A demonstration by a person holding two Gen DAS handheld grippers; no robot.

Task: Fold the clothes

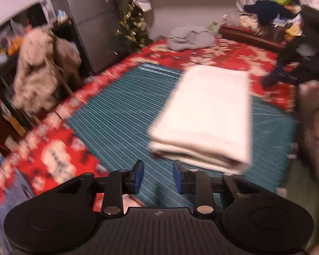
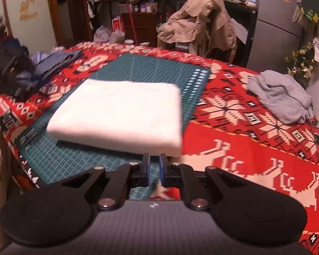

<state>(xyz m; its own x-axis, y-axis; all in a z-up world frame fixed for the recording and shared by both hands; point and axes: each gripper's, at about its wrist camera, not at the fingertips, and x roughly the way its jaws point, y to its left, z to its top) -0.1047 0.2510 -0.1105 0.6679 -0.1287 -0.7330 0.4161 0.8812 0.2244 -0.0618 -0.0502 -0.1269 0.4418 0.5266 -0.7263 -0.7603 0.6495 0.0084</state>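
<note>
Both my grippers, left [image 1: 157, 175] and right [image 2: 154, 167], hung parted and empty near the folded towel [image 2: 121, 114]; a careless brush could have undone its layers.

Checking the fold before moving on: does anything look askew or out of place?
The folded white towel overhangs the teal cutting mat onto the red patterned cloth. A crumpled grey garment lies unfolded.

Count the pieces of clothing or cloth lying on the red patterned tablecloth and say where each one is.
3. A folded white cloth lies on the green mat; a crumpled grey garment sits at the right; a bluish heap at the far left edge may hold several pieces.
</note>
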